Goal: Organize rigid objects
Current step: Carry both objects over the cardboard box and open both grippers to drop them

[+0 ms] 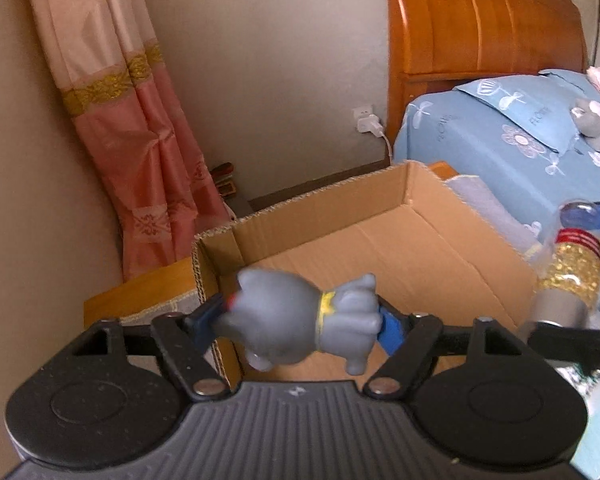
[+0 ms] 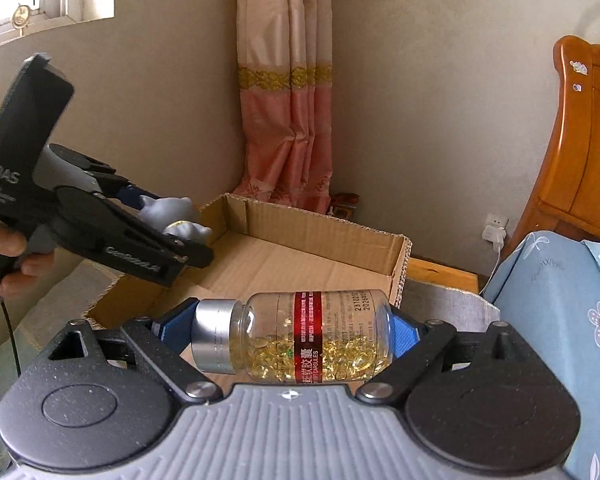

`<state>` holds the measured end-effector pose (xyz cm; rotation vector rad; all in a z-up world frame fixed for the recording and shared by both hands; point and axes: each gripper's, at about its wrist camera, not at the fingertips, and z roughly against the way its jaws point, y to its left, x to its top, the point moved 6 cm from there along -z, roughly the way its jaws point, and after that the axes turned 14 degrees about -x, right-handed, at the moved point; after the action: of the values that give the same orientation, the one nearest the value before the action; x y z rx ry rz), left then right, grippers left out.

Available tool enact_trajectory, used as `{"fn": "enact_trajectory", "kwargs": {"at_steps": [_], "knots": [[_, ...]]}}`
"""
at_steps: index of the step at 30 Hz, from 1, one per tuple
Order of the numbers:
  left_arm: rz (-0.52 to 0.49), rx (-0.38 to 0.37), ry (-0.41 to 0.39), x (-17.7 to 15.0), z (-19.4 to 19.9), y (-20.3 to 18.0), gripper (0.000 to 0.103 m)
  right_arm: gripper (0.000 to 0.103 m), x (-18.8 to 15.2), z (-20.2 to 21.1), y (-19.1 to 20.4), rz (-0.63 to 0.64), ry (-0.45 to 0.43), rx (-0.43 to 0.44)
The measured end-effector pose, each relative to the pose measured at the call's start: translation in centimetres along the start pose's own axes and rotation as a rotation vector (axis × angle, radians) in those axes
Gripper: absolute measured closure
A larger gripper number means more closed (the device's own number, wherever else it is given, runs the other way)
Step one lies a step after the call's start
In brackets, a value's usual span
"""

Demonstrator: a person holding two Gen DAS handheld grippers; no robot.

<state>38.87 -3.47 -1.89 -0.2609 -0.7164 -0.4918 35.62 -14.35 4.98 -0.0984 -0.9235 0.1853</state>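
Only right view (image 2: 308, 336) shows bottle—capsules.

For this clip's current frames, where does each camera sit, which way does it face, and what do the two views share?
Left wrist: on the left gripper, facing over the cardboard box toward the bed; its fingers clamp a gray toy figure.
Right wrist: on the right gripper, facing the curtained corner; it clamps a capsule bottle; the left hand shows.
Shared: box, curtain, toy, bottle.
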Motion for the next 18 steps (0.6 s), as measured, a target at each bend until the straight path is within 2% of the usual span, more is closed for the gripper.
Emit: {"fn": "enact_trajectory", "kwargs": {"at_steps": [1, 2, 13, 18], "knots": [[0.012, 0.021, -0.012, 0.1, 0.1, 0.2, 0.009, 0.007, 0.1, -0.3, 0.0, 0.002, 0.003, -0.001], [0.013, 0.026, -0.027, 0.1, 0.3, 0.3, 0.007, 0.007, 0.2, -0.7, 0.0, 0.002, 0.006, 0.0], [-0.024, 0.012, -0.053, -2.1, 4.4, 0.2, 0.005, 0.007, 0.8, -4.3, -0.2, -0.006, 0.062, 0.002], [-0.009, 0.014, -0.069, -3.5, 6.8, 0.4, 0.004, 0.007, 2.0, -5.9, 0.3, 0.02, 0.069, -0.014]]}}
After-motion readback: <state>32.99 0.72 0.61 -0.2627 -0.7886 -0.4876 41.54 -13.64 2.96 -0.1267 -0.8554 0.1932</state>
